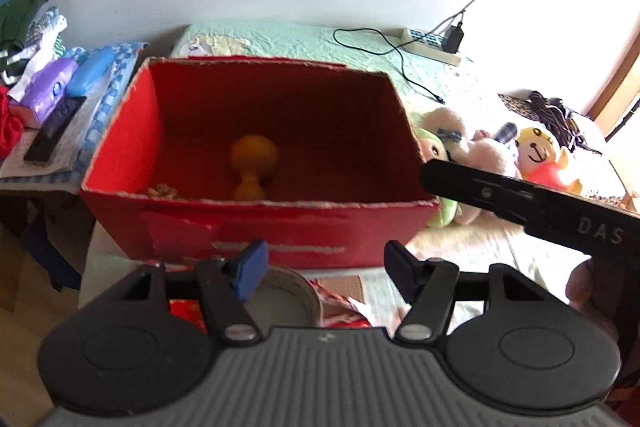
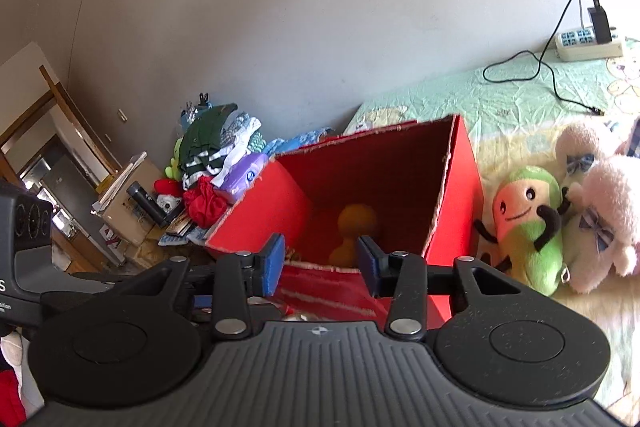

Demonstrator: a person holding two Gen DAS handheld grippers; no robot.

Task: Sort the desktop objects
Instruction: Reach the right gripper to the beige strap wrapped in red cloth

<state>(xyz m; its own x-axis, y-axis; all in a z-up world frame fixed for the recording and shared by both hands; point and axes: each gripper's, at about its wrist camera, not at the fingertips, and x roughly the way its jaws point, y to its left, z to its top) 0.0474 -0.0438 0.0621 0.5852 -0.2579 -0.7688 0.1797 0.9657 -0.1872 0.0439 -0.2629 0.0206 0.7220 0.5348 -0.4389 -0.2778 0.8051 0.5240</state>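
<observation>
Pale wall backs a bed carrying an open red cardboard box; an orange gourd-shaped toy lies inside. Left gripper and right gripper are open, empty. Green plush toy beside the box: light, soft; grasp mid-body.

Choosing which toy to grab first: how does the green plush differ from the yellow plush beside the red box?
The green plush lies right against the red box; the yellow plush lies farther off, past the pink plush toys. The green plush has thin black arms; the yellow plush wears red. Both have drawn smiling faces and lie on the bed.
</observation>
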